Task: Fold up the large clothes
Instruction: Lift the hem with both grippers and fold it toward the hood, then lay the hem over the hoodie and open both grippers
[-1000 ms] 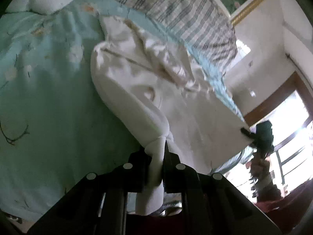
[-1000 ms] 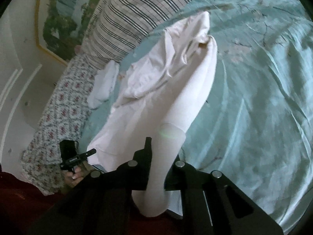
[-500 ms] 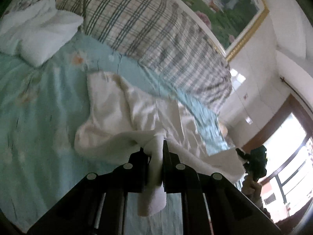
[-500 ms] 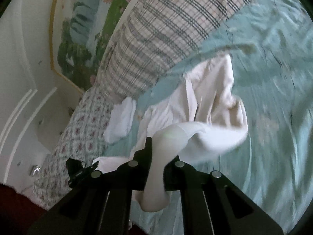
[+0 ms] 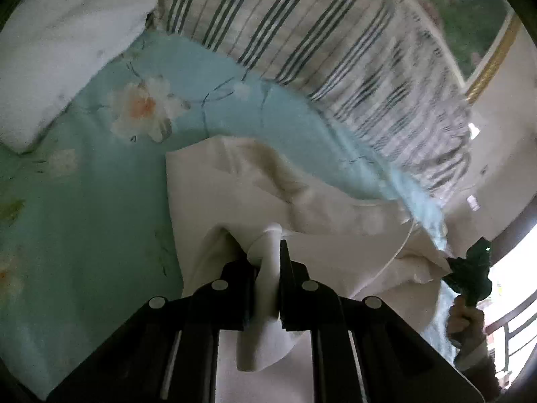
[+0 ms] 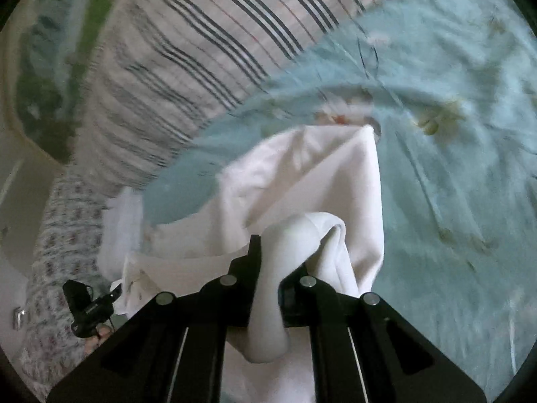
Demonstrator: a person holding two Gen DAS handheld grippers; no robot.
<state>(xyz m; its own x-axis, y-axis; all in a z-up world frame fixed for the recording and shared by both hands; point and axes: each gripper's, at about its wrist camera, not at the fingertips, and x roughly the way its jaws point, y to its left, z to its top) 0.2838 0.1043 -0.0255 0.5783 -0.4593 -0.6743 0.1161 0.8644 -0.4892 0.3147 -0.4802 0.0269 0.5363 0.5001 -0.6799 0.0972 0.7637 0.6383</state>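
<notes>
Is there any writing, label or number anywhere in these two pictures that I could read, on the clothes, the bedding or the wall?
None: no text can be read in either view.
White garment: no tag or print shows.
Teal bedsheet: flowers only.
Striped pillow: stripes only, blurred.
Framed picture: a landscape, no lettering visible.

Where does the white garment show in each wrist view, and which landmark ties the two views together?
Left wrist: white garment at centre and lower right, one end pinched in the left gripper.
Right wrist: it fills the centre, one end pinched in the right gripper.
Shared landmark: striped pillow along the top of both.
</notes>
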